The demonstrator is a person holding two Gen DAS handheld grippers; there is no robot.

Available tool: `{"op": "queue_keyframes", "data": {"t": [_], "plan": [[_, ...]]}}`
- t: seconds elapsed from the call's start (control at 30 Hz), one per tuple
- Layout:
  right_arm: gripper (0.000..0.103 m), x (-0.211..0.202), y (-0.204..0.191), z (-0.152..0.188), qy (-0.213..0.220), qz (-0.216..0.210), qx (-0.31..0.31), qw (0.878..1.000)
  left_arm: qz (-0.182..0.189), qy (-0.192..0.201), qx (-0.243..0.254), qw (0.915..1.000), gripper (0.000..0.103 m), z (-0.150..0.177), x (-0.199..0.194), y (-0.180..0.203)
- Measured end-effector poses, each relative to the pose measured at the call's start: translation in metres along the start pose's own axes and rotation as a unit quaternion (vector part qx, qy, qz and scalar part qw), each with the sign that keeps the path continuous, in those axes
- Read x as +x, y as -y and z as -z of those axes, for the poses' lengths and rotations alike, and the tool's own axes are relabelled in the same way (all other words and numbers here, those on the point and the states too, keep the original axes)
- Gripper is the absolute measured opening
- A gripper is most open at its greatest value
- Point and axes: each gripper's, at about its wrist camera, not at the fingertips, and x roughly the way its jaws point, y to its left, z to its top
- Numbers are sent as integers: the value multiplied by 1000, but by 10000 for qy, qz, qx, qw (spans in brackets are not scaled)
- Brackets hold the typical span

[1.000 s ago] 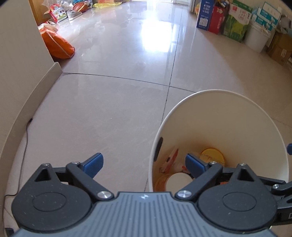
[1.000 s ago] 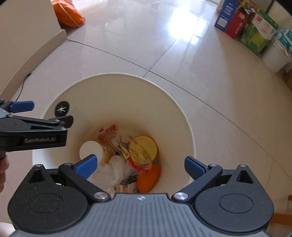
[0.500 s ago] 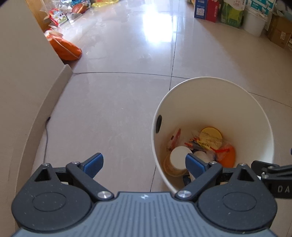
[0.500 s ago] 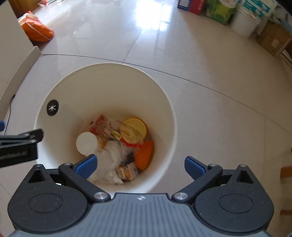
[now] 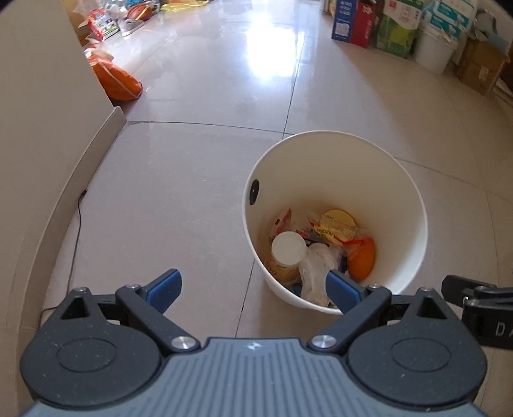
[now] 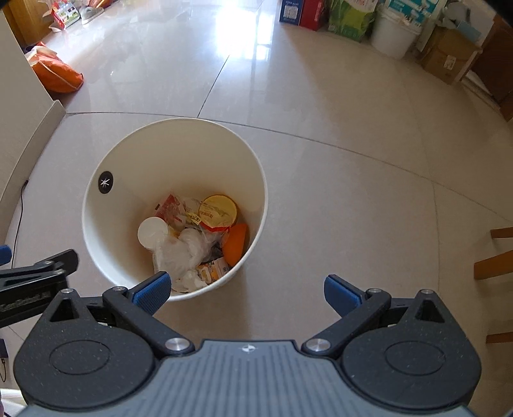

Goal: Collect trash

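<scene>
White plastic fills the middle right of the left wrist view: the trash bin (image 5: 400, 179) stands on the glossy tiled floor (image 5: 179, 192), and down at its bottom sits the collected trash (image 5: 320, 243), with a white cup lid (image 5: 288, 247), a yellow round lid (image 5: 339, 219), crumpled clear plastic (image 5: 317, 266) and an orange piece (image 5: 362, 259) all heaped together. Across the lower frame the left tongs (image 5: 253, 288) are spread wide, blue pads empty, one pad over bare floor and the other overlapping the bin's near rim. At the right edge a black part of the right tongs (image 5: 474, 298) pokes in. Upper left, an orange bag (image 5: 117, 78) lies by the wall; upper right, boxes (image 5: 368, 22) line the far side.

Over to the right wrist view: the bin (image 6: 192, 141) sits left of centre, a black round sticker (image 6: 105, 182) on its inner wall, trash (image 6: 192, 231) piled at the bottom. The right tongs (image 6: 247, 293) are spread wide with nothing between the pads, the left pad just over the bin's near rim. At the left edge, the left tongs (image 6: 35, 276) show from the side. A black cable (image 6: 17, 211) trails along the wall at far left.
</scene>
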Motion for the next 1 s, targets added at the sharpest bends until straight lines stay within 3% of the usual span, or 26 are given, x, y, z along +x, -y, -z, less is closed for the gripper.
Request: {"op": "queue_keyframes", "data": {"t": [0.37, 1.0], "plan": [[103, -38, -12, 5, 271, 76, -83, 9996, 36, 147, 19, 9999, 97, -1, -27, -7], [103, -37, -11, 6, 137, -50, 213, 9997, -92, 102, 18, 9999, 97, -2, -33, -7]]}}
